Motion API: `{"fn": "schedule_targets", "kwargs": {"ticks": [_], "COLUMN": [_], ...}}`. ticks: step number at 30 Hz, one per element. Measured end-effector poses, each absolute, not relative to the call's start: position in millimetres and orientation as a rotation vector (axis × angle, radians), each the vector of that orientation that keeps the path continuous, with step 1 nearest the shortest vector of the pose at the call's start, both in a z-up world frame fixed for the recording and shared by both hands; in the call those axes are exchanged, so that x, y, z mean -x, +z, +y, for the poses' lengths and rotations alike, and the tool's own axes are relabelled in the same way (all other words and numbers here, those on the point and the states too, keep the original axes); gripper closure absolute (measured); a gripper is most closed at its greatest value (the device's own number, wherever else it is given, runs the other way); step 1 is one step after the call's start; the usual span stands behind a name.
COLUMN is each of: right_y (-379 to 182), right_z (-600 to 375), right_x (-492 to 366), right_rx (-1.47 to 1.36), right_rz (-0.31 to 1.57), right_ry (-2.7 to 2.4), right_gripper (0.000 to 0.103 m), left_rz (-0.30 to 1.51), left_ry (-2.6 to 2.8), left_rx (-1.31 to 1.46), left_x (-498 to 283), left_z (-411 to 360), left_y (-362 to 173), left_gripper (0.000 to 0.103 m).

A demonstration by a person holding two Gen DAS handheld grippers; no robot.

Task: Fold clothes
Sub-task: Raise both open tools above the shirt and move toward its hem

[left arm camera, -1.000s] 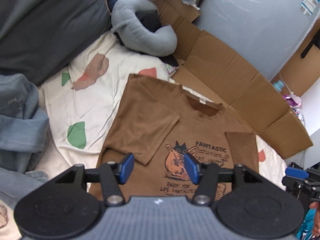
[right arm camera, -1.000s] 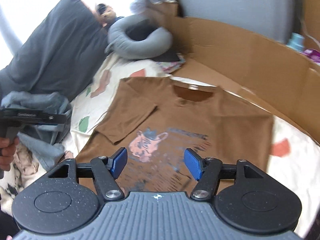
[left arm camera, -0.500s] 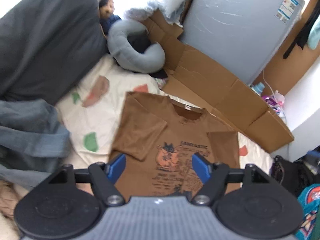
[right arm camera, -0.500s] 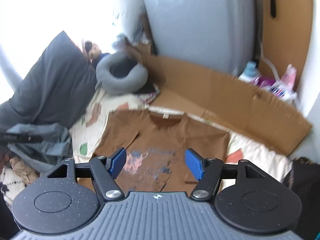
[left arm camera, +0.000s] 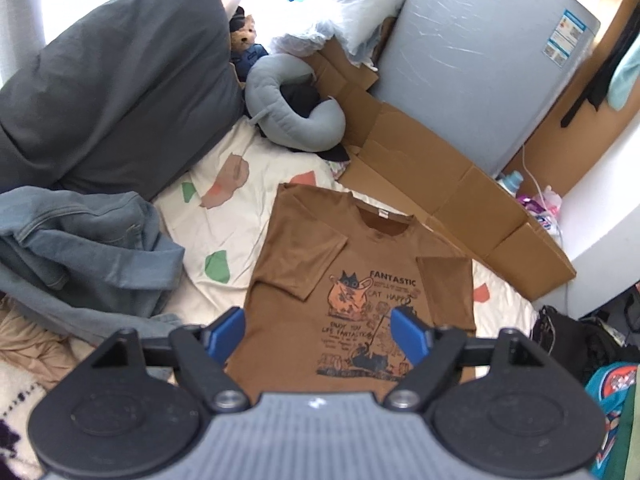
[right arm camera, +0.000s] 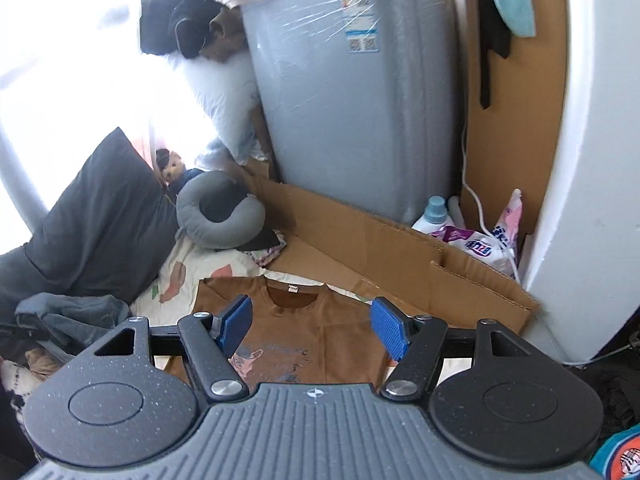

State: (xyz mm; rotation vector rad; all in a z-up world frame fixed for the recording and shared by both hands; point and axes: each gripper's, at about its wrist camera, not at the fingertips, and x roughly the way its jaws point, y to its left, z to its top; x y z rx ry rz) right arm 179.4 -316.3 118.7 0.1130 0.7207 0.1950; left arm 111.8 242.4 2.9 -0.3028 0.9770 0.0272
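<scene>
A brown T-shirt [left arm camera: 360, 264] with a cat print lies flat on the patterned sheet [left arm camera: 224, 216], both sleeves folded in over its front. My left gripper [left arm camera: 318, 330] hangs well above the shirt's lower half; its jaws are opening and nothing is between its blue pads [left arm camera: 408, 336]. The right gripper [right arm camera: 312, 326] is high above the same T-shirt [right arm camera: 336, 320], open and empty, looking toward the collar.
A pile of blue-grey denim [left arm camera: 76, 248] lies left of the shirt. A dark pillow [left arm camera: 116, 88] and a grey neck cushion [left arm camera: 292, 108] sit behind. Flattened cardboard [left arm camera: 440, 184] and a grey appliance [right arm camera: 352, 92] border the right. Detergent packs [right arm camera: 468, 236] stand by the wall.
Both grippers have risen away from the shirt, which now looks smaller. The left jaws have spread wider. The right view has tilted up toward the grey appliance.
</scene>
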Motion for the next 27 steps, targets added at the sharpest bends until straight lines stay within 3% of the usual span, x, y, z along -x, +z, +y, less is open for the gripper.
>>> {"fn": "schedule_targets", "kwargs": {"ticks": [7, 27], "right_y": [128.3, -28.2], "right_z": [-344.8, -344.9], "right_x": [-154.4, -66.4], "right_rx": [-0.062, -0.113], "right_rz": [0.743, 0.869], "right_ry": [0.198, 0.196], "right_gripper": [0.031, 0.031], "left_rz": [0.97, 0.912], "left_ry": [0.045, 0.098], "left_rx": [0.332, 0.294], "left_x": [-86.8, -25.0], "left_z": [255.4, 282.4], "left_y": [2.8, -54.8], "left_gripper": [0.021, 0.015]}}
